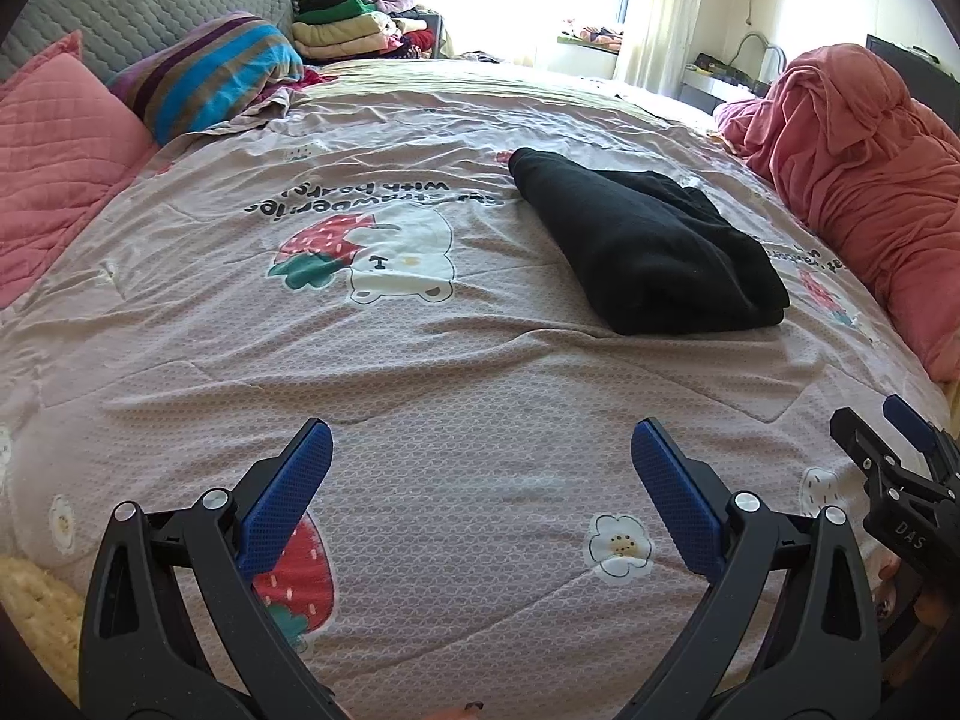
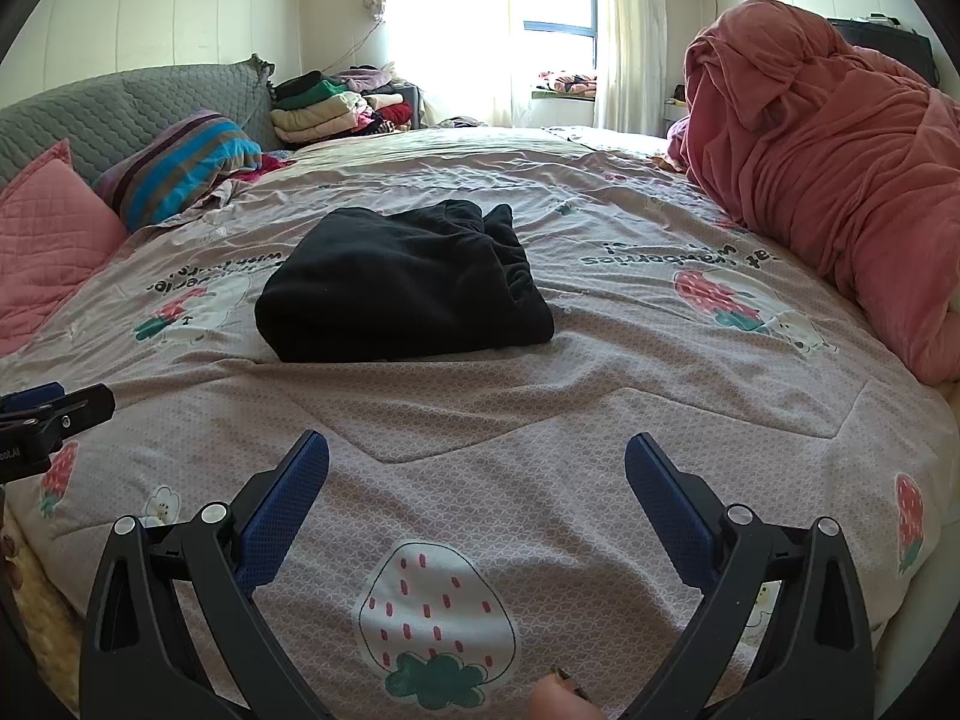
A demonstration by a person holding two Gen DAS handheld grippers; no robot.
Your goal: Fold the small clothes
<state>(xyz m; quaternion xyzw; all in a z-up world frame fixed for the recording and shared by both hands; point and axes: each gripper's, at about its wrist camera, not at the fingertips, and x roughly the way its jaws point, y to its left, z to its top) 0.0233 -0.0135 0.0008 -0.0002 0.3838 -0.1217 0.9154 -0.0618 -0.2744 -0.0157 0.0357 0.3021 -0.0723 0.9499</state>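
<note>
A black garment [image 1: 648, 246] lies folded in a thick rectangle on the pink strawberry-print bedspread [image 1: 456, 396]. It also shows in the right wrist view [image 2: 396, 294], ahead and a little left. My left gripper [image 1: 480, 450] is open and empty, held low over the bedspread well short of the garment. My right gripper [image 2: 477, 456] is open and empty, also short of the garment. The right gripper shows at the right edge of the left wrist view [image 1: 900, 480]. The left gripper shows at the left edge of the right wrist view [image 2: 54, 414].
A heaped red blanket [image 2: 840, 180] lies along the bed's right side. Pink [image 1: 54, 150] and striped [image 1: 210, 72] pillows lean on a grey headboard [image 1: 144, 6] at the left. A stack of folded clothes [image 2: 336, 105] sits at the far side by the window.
</note>
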